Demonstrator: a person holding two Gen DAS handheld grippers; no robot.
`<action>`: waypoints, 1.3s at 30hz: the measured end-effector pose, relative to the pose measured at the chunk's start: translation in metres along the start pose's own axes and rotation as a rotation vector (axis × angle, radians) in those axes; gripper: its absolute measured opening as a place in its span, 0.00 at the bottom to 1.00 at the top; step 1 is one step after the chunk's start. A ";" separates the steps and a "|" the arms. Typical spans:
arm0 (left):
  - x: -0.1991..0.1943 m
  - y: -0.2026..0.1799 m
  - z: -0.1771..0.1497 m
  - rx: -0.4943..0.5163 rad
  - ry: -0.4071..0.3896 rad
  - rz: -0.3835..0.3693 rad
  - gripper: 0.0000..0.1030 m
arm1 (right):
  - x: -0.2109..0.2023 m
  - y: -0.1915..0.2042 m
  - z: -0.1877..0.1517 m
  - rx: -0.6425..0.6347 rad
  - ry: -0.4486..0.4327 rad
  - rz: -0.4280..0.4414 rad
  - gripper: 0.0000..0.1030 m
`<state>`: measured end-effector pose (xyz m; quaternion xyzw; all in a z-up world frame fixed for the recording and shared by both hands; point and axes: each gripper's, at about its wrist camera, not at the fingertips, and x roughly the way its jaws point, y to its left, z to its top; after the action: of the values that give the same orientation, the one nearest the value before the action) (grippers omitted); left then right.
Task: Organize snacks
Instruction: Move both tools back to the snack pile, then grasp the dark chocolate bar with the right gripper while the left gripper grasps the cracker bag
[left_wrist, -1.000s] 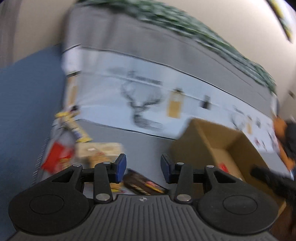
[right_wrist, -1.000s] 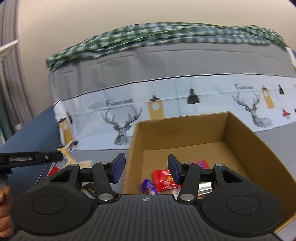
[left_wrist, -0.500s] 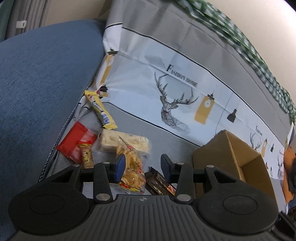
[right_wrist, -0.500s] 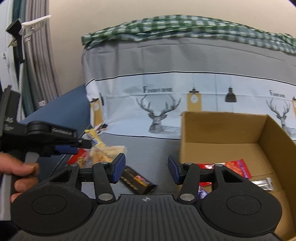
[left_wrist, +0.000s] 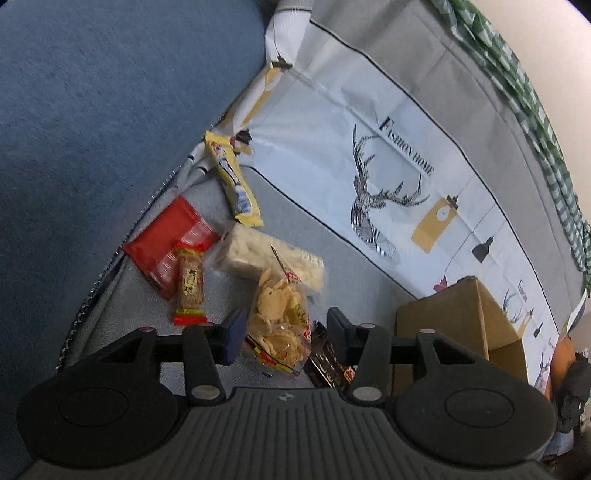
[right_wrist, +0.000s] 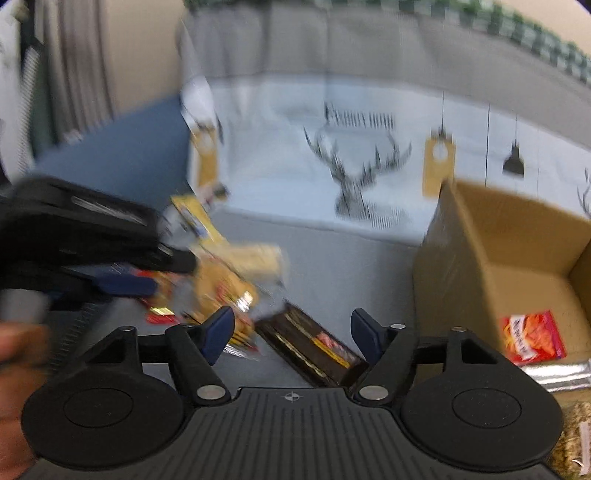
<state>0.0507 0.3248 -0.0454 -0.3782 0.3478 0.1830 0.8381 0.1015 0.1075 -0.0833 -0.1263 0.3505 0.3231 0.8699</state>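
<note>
left gripper (left_wrist: 282, 338) has just been opening around the chips bag (left_wrist: 281, 325) (not pressing), right gripper (right_wrist: 291, 332) opening over the dark bar (right_wrist: 310, 349)

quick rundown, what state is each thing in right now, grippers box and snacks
left gripper: open, just widened, fingers either side of the chip bag
right gripper: open, just widened, over the dark bar
chip bag: sealed, lying flat
dark bar: wrapped, lying flat
cardboard box: open, snacks inside
red packet: flat in the box
yellow bar: wrapped, lying flat
</note>
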 end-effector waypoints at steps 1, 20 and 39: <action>0.003 -0.001 0.000 0.005 0.012 -0.001 0.61 | 0.011 -0.001 -0.001 -0.001 0.029 -0.006 0.71; 0.062 -0.012 -0.006 0.028 0.148 0.092 0.81 | 0.080 -0.009 -0.007 0.031 0.212 0.020 0.57; 0.016 0.004 -0.018 0.035 0.128 0.115 0.50 | 0.014 0.001 -0.005 0.083 0.199 0.153 0.39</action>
<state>0.0521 0.3142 -0.0675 -0.3537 0.4249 0.2000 0.8089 0.1058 0.1121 -0.0967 -0.0945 0.4567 0.3598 0.8081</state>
